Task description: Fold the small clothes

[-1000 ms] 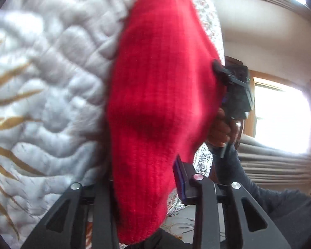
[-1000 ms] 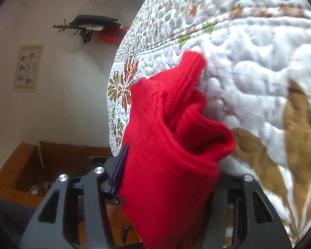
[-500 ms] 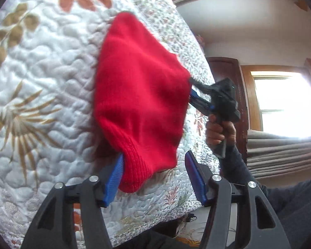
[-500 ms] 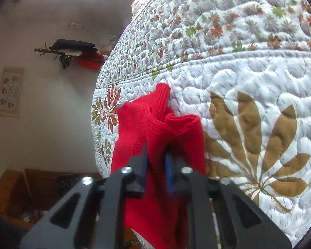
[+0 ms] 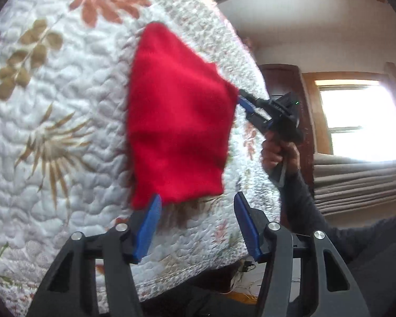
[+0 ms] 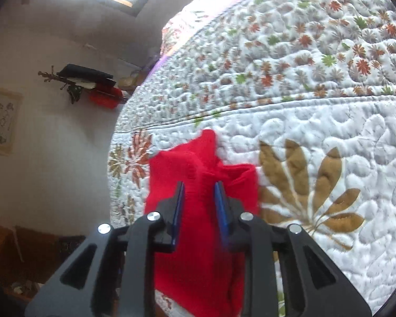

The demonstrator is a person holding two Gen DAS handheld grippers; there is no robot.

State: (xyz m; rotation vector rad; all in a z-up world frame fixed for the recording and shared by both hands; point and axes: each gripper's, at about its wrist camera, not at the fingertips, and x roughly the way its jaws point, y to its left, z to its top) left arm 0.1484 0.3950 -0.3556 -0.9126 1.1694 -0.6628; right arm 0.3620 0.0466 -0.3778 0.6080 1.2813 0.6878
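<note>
A soft, light red knit (image 5: 179,132) is spread on a quilt (image 5: 52,92), best pinched at its edges; left tongs (image 5: 196,227) gape wide, right tongs (image 6: 199,206) stand narrowly apart around a fold.

The right gripper (image 6: 199,198) has its jaws partly apart, with a bunched red knit (image 6: 198,243) between them. The knit lies on a floral quilt (image 6: 316,105). Far left, a picture (image 6: 2,121) hangs on the wall.

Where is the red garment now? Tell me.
Left wrist view: the red garment lies centre on the floral quilt, just beyond the open left claw, its far-right corner meeting the right claw.
</note>
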